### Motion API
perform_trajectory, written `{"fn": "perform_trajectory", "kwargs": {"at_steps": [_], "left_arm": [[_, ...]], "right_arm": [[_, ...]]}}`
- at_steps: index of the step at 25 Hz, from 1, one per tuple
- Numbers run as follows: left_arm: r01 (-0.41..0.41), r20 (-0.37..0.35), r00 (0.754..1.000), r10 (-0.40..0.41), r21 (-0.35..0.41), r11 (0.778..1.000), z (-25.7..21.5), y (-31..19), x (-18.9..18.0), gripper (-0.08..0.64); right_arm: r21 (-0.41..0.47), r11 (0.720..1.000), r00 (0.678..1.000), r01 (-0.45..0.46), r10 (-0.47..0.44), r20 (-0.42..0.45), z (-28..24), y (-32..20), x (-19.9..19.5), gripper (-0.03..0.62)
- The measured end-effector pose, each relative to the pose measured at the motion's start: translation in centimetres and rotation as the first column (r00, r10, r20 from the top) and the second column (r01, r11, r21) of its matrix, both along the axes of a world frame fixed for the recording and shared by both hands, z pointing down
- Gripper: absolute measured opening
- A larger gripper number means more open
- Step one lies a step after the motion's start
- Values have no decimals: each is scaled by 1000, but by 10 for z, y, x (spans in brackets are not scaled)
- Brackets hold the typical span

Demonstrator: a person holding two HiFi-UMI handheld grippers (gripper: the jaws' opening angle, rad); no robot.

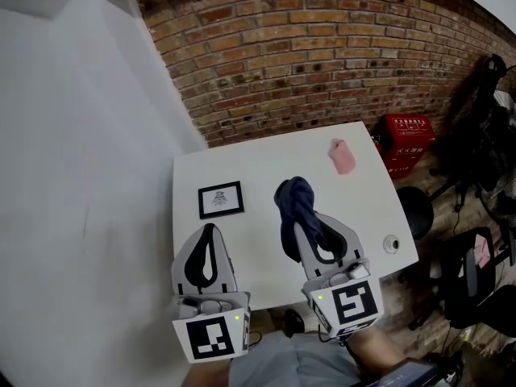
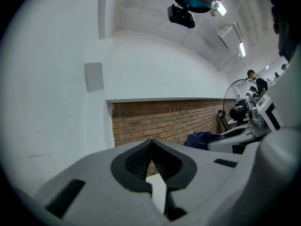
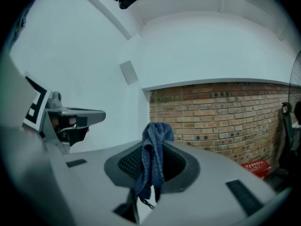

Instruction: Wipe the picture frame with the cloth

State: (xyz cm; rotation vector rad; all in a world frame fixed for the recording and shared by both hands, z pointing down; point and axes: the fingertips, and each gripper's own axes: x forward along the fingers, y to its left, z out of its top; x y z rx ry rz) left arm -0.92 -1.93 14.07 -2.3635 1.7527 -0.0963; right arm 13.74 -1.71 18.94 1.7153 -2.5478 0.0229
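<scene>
Right gripper (image 1: pixel 316 230) clamped on blue cloth (image 1: pixel 293 201), over table (image 1: pixel 274 156) middle. Picture frame (image 1: pixel 221 200) lay flat near left edge, left of cloth, just beyond left gripper (image 1: pixel 211 230), whose jaws were together and empty.

Almost nothing is showing clearly enough to be read. The red crate (image 1: pixel 408 138) on the floor is carrying lines of white characters on its side, but they are appearing too small and blurred to make out. The marker cube (image 1: pixel 211 337) of the left gripper (image 1: pixel 211 230) and the marker cube (image 1: pixel 355 303) of the right gripper (image 1: pixel 309 220) are showing black-and-white square patterns, not letters. The picture frame (image 1: pixel 221 200) is displaying only a small dark drawing.
</scene>
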Motion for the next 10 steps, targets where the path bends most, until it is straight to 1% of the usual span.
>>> {"fn": "perform_trajectory", "kwargs": {"at_steps": [10], "left_arm": [[4, 4, 1000, -4, -4, 1000, -1, -7, 4, 9]], "right_arm": [[-8, 1000, 1000, 3, -3, 5, 1, -8, 4, 75]]}}
